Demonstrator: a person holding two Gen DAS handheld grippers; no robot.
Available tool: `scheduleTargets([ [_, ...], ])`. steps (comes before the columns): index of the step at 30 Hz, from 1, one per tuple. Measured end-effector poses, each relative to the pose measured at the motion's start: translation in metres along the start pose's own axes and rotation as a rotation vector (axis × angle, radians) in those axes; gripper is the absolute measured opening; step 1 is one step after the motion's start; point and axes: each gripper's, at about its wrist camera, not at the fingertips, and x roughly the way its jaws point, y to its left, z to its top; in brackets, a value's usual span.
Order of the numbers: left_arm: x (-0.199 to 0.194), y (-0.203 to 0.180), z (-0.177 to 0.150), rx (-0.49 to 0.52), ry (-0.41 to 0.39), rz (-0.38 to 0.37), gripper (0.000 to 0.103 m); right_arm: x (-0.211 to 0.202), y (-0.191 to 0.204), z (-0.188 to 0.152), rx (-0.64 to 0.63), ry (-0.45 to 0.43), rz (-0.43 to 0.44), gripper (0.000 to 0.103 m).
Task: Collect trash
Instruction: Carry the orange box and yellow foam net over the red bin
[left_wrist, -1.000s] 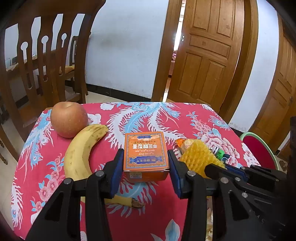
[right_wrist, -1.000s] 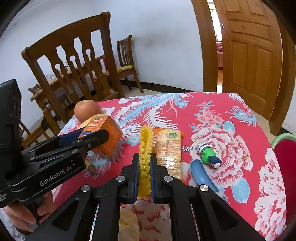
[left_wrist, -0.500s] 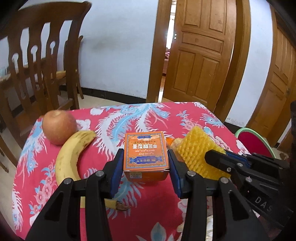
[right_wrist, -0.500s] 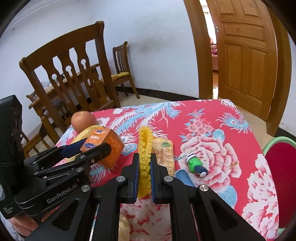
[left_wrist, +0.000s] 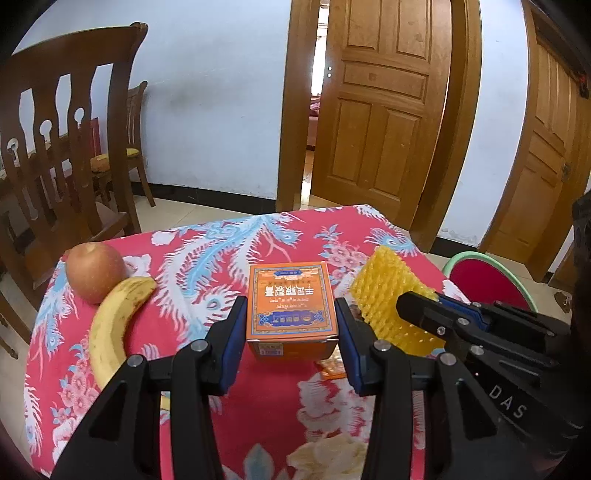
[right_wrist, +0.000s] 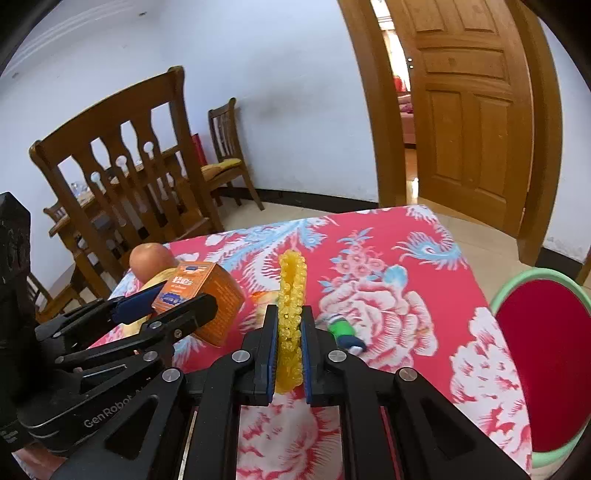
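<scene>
An orange box (left_wrist: 291, 302) rides between the left tool's (left_wrist: 290, 343) pads above the tabletop (left_wrist: 207, 266), while the right tool (right_wrist: 290, 354) is clamped on yellow foam netting (right_wrist: 291, 295). The box's grip looks light; it could slip onto the banana (left_wrist: 110, 325) at nine o'clock. A red bin (right_wrist: 546, 369) waits at three o'clock.

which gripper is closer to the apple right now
Left. The left gripper, holding the orange box, sits just right of the apple; the right gripper is farther right, past the box.
</scene>
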Motion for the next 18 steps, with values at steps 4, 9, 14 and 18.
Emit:
scheduleTargets([
  [4,0.002,-0.013,-0.003,0.026,0.004,-0.012,0.047,-0.002,-0.014,-0.006,0.022,0.003,-0.009,0.011],
  [9,0.004,-0.031,-0.004,0.058,0.008,-0.028,0.047,-0.013,-0.033,-0.007,0.043,-0.018,-0.049,0.011],
  [14,0.007,-0.053,-0.005,0.088,0.01,-0.047,0.047,-0.028,-0.059,-0.009,0.105,-0.057,-0.059,0.011],
  [18,0.01,-0.072,-0.005,0.111,0.011,-0.064,0.047,-0.035,-0.078,-0.013,0.141,-0.054,-0.077,0.011],
])
